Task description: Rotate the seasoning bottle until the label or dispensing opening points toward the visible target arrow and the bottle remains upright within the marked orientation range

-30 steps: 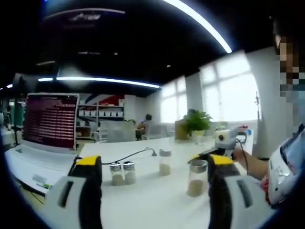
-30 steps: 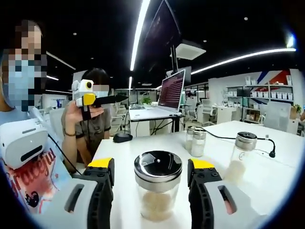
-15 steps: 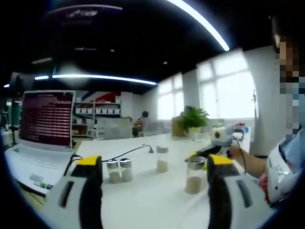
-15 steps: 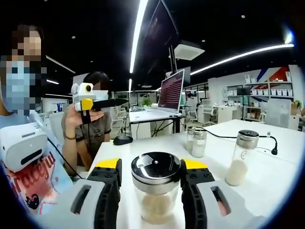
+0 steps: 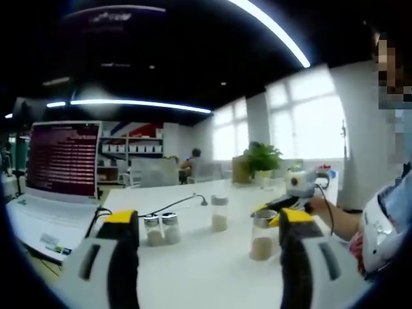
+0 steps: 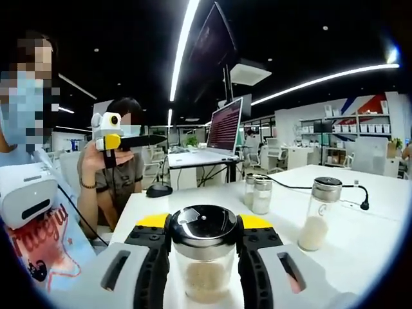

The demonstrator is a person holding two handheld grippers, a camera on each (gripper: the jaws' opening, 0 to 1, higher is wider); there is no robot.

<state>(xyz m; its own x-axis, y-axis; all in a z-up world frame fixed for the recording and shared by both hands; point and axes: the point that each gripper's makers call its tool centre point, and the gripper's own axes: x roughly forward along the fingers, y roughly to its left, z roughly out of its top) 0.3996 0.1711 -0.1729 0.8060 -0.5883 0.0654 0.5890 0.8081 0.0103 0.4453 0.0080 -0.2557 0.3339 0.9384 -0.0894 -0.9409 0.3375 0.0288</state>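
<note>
Two yellow-tipped jaws of the right gripper (image 6: 203, 239) sit closed against the neck of the seasoning bottle (image 6: 202, 261), one each side just under its shiny metal cap (image 6: 203, 224). Grip at the neck prob. chosen so a wrist twist turns the bottle about its own axis w/o tipping it. The bottle stands upright on the white table (image 6: 360, 248), glass body part-filled w/ pale granules. No label, dispensing hole or target arrow can be made out, so orientation vs. the mark cannot be judged.

The left gripper (image 5: 205, 222) has its jaws spread wide w/ nothing between them, held back from the work; judged a standby pose, keeping the turning bottle unobstructed.

In the left gripper view the same bottle appears beside that view's right jaw, w/ the other gripper's yellow tips at its top.

Farther out: a taller shaker (image 6: 318, 214) w/ pale contents stands apart to the right, and a pair of small shakers (image 6: 257, 194) stand touching each other, near a black cable (image 6: 309, 187). Beyond, an open laptop (image 5: 61, 164) shows lines of text, too small to read. A seated person holds up another handheld gripper (image 6: 109, 135). A printed word on a sleeve at the left edge is illegible. No brand names readable anywhere.
</note>
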